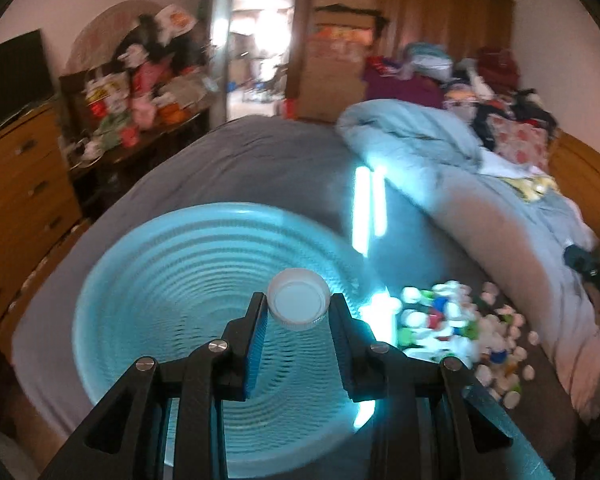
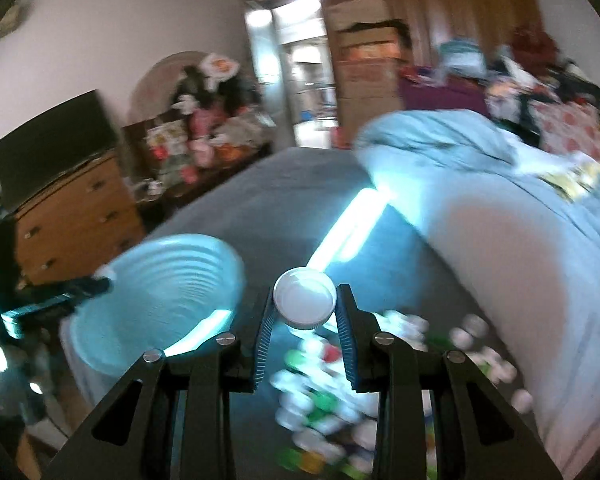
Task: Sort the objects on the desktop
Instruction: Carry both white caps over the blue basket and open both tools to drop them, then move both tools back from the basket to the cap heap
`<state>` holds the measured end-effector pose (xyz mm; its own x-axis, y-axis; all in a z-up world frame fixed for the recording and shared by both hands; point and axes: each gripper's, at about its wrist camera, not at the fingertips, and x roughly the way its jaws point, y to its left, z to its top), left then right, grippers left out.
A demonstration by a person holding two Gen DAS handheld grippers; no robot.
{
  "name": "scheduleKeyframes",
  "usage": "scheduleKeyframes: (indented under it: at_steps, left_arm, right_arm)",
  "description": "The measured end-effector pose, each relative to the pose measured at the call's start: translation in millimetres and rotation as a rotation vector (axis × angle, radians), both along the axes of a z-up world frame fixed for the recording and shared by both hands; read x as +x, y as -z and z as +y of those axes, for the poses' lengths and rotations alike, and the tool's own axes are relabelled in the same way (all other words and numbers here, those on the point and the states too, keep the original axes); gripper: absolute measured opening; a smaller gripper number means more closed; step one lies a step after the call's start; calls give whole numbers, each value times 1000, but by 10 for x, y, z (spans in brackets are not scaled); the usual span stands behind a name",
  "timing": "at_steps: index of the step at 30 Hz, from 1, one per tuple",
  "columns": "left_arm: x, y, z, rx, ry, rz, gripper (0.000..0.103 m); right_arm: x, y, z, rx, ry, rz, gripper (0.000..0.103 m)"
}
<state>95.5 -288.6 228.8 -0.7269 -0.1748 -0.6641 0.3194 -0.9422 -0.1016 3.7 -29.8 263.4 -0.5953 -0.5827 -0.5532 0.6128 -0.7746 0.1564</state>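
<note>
My left gripper [image 1: 299, 304] is shut on a white bottle cap [image 1: 299, 300], open side up, held above the inside of a light blue ribbed basin [image 1: 172, 280]. My right gripper [image 2: 305, 300] is shut on another white bottle cap [image 2: 305, 298], held above a pile of mixed white, green, red and blue caps [image 2: 332, 392] on the grey bed sheet. The basin [image 2: 160, 292] lies to the left in the right wrist view, with the left gripper [image 2: 84, 288] at its left rim. The pile [image 1: 460, 328] lies right of the basin in the left wrist view.
A rolled light blue duvet [image 1: 440, 152] lies along the right of the bed. A wooden dresser [image 1: 20, 184] with a dark screen stands at the left. Cluttered shelves, cardboard boxes and a bright doorway [image 1: 256, 40] are at the back. Both views are motion-blurred.
</note>
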Motion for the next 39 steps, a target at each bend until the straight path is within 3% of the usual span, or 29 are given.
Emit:
scheduleKeyframes:
  at_steps: [7, 11, 16, 22, 23, 25, 26, 27, 32, 39]
  left_arm:
    - [-111, 318, -275, 1, -38, -145, 33]
    - [-119, 505, -292, -76, -67, -205, 33]
    - [-119, 584, -309, -159, -88, -211, 33]
    - [-74, 610, -346, -169, -117, -208, 34]
    - [-66, 610, -337, -175, -122, -207, 38]
    - [-48, 592, -337, -204, -147, -202, 61]
    - [-34, 571, -327, -218, -155, -194, 74]
    - [-12, 542, -309, -233, -163, -185, 80]
    - [189, 308, -78, -283, -147, -132, 86]
    - [575, -240, 700, -397, -13, 8, 101]
  right_arm:
    - [19, 155, -1046, 77, -217, -107, 27]
    - [91, 377, -1475, 137, -294, -150, 27]
    - [175, 541, -1809, 166, -318, -159, 27]
    - [150, 608, -1894, 190, -321, -155, 27]
    - [151, 619, -1901, 194, -317, -148, 28]
    - [171, 597, -1915, 204, -310, -145, 33]
    - [173, 580, -1903, 202, -298, -136, 41]
    - [185, 538, -1879, 194, -286, -121, 48]
    - [333, 266, -1592, 105, -215, -68, 51]
    - [644, -339, -906, -62, -25, 87, 71]
